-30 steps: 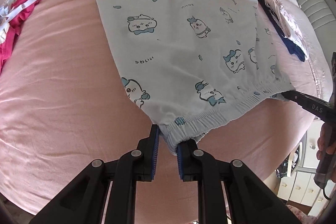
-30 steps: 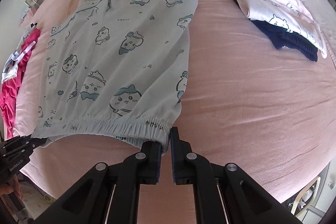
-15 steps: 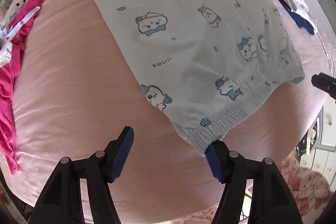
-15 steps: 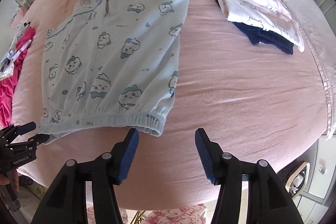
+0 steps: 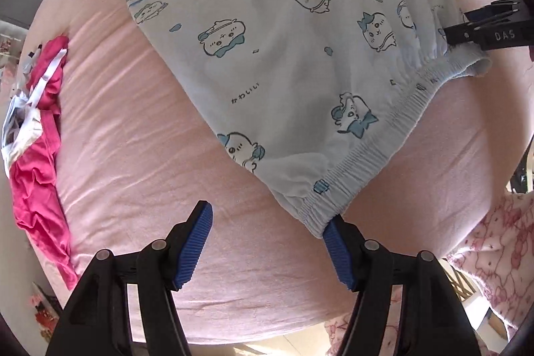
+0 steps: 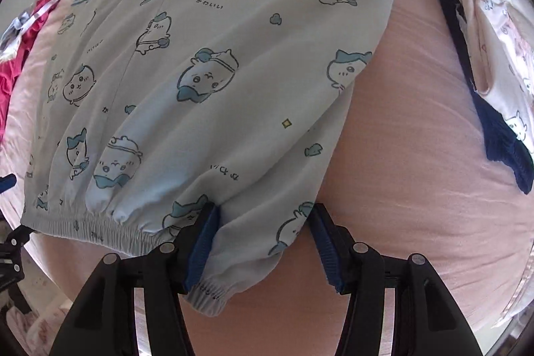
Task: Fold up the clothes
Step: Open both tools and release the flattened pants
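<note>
Left tool: jaws spread wide, nothing between them. Its right pad touches the corner of the shorts' waistband at 5 o'clock in the left wrist view; its left pad stands over bare sheet.

Right tool: jaws spread, straddling the other waistband corner. Cloth bulges up between the pads, and the left pad presses into a crease. The jaws are not closed on it.

Shorts: light blue with a cartoon print, lying flat on the bed. The elastic waistband faces the tools; the leg hems with blue piping lie at 12 o'clock. In the left wrist view the right tool enters at 3 o'clock, over the far end of the waistband.

Containers: none in view.

Edges and room:
- The waistband lies near the bed's near edge; a strip of pink sheet shows between it and the edge.
- A pink garment lies at 9 o'clock in the left wrist view, well apart from the shorts, with open sheet between.
- A folded pile, white print over dark blue, lies at 2 to 3 o'clock in the right wrist view, apart from the shorts, with a band of bare sheet between.
- A pink floral cloth shows below the bed edge at 4 o'clock in the left wrist view.
</note>
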{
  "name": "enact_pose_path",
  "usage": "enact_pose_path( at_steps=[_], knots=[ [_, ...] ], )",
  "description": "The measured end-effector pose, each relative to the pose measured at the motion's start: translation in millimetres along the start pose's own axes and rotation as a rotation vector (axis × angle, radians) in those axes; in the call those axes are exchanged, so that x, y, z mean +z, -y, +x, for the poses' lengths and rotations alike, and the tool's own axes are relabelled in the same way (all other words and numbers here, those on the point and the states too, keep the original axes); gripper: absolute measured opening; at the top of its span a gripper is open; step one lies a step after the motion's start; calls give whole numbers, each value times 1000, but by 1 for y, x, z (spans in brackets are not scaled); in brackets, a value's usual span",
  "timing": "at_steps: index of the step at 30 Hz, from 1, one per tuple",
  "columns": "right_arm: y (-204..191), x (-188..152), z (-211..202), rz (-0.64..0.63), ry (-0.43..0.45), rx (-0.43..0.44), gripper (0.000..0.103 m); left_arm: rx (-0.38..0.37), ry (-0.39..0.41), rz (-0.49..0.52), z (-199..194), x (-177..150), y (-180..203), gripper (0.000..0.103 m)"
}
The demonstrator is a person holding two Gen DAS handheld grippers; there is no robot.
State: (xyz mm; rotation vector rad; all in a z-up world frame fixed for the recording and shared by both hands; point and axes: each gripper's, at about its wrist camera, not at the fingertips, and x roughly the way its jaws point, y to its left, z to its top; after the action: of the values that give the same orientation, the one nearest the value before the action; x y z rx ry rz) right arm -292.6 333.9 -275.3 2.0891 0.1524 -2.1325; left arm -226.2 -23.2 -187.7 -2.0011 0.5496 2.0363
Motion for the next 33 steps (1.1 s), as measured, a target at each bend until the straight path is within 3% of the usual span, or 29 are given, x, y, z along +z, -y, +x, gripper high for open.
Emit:
enact_pose_path(
  at_steps=[1, 3, 6, 10, 15, 17, 18, 20, 23, 26, 28, 30, 33],
  knots=[
    [1, -1, 0, -23, -1, -1, 55, -84, -13, -29, -2, -3, -7, 64],
    [1, 1, -4, -34, 17, 25, 55, -179, -17, -52, -9, -8, -15, 64],
    [-2, 8, -18, -4, 71, 100, 56, -185, 17, -25, -17, -6, -17, 64],
    [-5, 19, -28, 36, 129, 172, 57, -302, 109, -150, -29, 26, -37, 63],
    [-1, 33, -19, 50, 157, 143, 57, -296, 243, -16, -16, 110, -28, 63],
    [5, 37, -17, 35, 172, 119, 57, -288, 207, 102, 2, 136, -13, 63],
    [8, 39, -16, 27, 179, 107, 57, -244, 168, 166, 13, 142, -6, 61],
    [14, 38, -21, -31, 197, 60, 57, -189, 137, 244, 25, 135, -23, 60],
    [34, 36, -22, -50, 174, -25, 57, -200, 70, 163, 27, 112, -71, 63],
    [61, 37, -26, 28, 130, -70, 57, -229, 41, 32, 17, 97, -113, 62],
    [57, 42, -40, 11, 182, -57, 57, -264, 122, -10, -1, 108, -117, 62],
    [27, 55, -43, -95, 217, -11, 57, -306, 198, -29, -14, 126, -114, 62],
    [-42, 80, -39, -256, 231, 76, 57, -336, 216, 31, -2, 159, -97, 62]
  ],
)
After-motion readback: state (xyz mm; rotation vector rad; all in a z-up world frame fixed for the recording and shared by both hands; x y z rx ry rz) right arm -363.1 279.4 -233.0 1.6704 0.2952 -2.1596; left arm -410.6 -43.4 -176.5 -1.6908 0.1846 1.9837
